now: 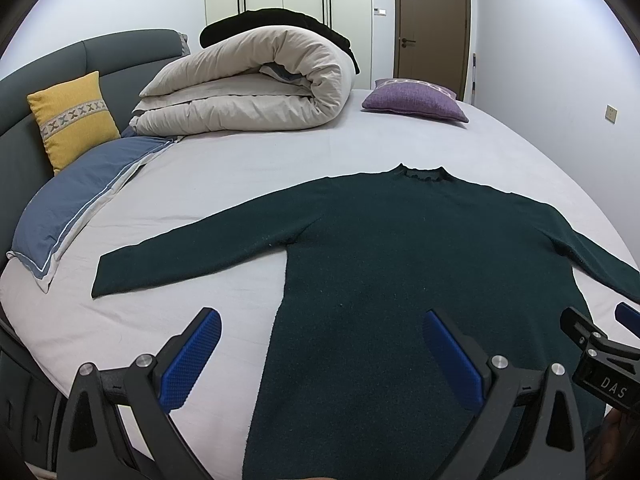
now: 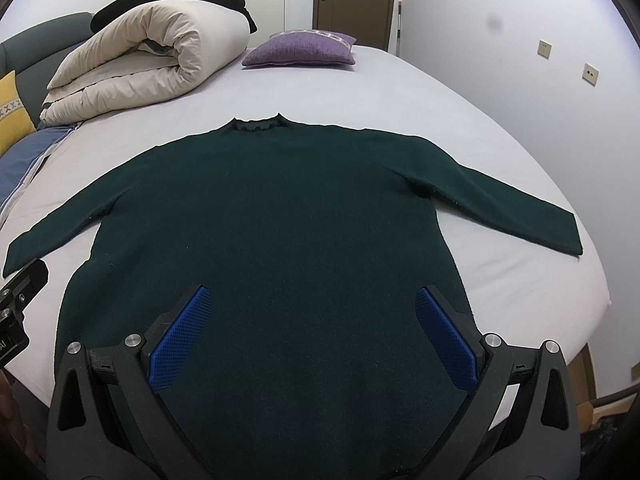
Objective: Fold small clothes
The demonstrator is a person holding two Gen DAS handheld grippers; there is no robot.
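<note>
Both pairs of fingers stand spread wide and hold nothing: the left gripper (image 1: pixel 322 356) hangs over the sweater's lower left edge, one blue ridged pad (image 1: pixel 188 364) above bare sheet and the other above knit, while the right gripper (image 2: pixel 312 336) hangs over the lower middle of the garment, both its pads above dark cloth. Each gripper has black angular arms with round silver bolts and flat, finely textured blue pads.

Largest of all is the bed (image 1: pixel 224 184), covered in a smooth pale grey sheet, with a padded grey-blue headboard (image 1: pixel 100 52) curving along its far left side. A thick cream duvet (image 1: pixel 248 84) lies rolled into a fat soft bundle near the headboard, with something black and fuzzy on top of it.

The sweater (image 2: pixel 280 220) lies flat on the near half of the bed, collar away from the cameras, both long sleeves stretched out sideways. It is a very dark green knit with a slightly nubbly surface and a small frilled neck.

A blue pillow (image 1: pixel 68 216) with a white border lies flat at the bed's left edge. A square yellow cushion (image 1: pixel 74 116) with a stitched band leans on the headboard, and a purple woven cushion (image 2: pixel 300 54) sits at the far end.
</note>
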